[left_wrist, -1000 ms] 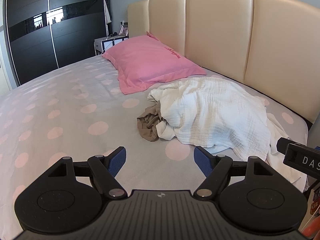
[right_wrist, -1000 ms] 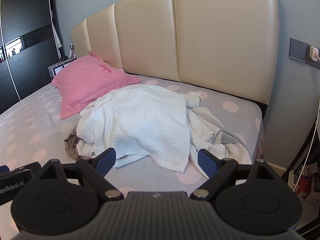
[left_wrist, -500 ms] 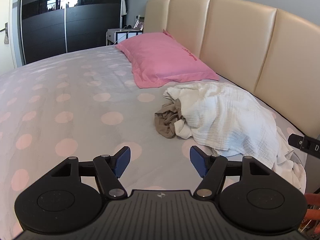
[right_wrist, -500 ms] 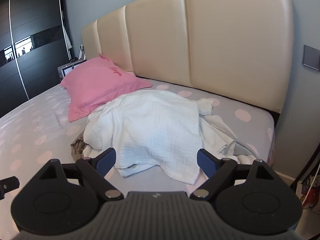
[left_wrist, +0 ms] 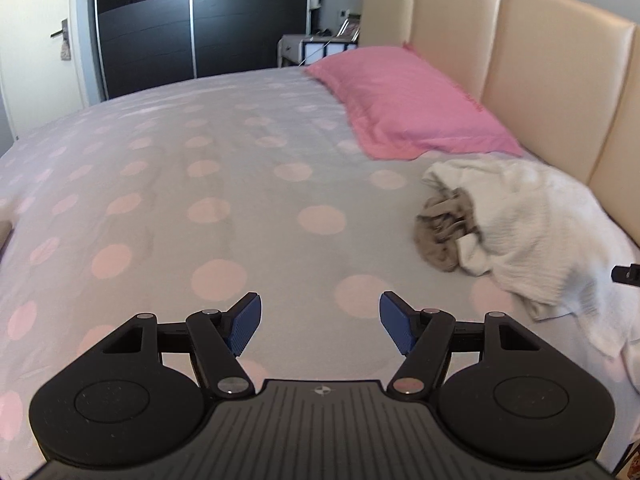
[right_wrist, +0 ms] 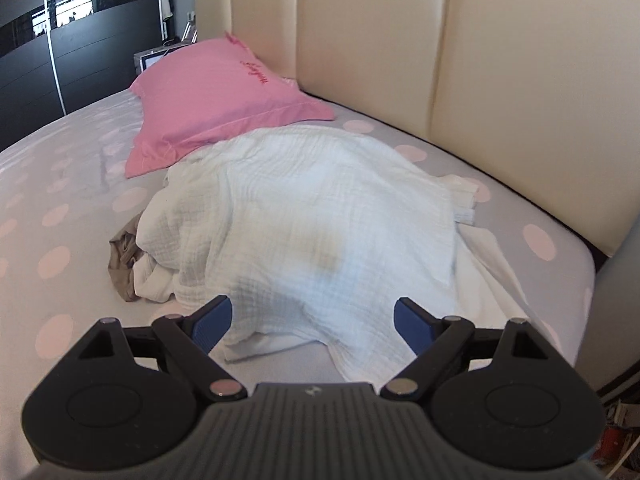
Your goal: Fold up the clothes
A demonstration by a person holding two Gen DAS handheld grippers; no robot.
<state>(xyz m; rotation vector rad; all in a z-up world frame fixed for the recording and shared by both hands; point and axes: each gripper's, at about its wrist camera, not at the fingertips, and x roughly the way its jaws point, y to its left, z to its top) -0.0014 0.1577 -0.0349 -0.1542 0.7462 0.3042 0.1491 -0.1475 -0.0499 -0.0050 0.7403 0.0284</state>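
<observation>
A crumpled white textured garment (right_wrist: 312, 216) lies in a heap on the bed near the headboard; it also shows at the right of the left wrist view (left_wrist: 532, 224). A small brown garment (left_wrist: 440, 232) is bunched at its left edge and shows in the right wrist view (right_wrist: 124, 260) too. My left gripper (left_wrist: 320, 326) is open and empty over bare sheet, left of the pile. My right gripper (right_wrist: 312, 320) is open and empty, just above the near edge of the white garment.
A pink pillow (left_wrist: 404, 100) lies by the cream headboard (right_wrist: 460, 60). The bed has a grey sheet with pink dots (left_wrist: 200, 184). A dark wardrobe (left_wrist: 192, 20) and a nightstand (left_wrist: 316, 46) stand beyond. The bed's right edge (right_wrist: 592, 276) drops off beside the pile.
My left gripper has swung left, so the pile now sits at the right of its view. My right gripper has moved closer to the white garment. Both stay open.
</observation>
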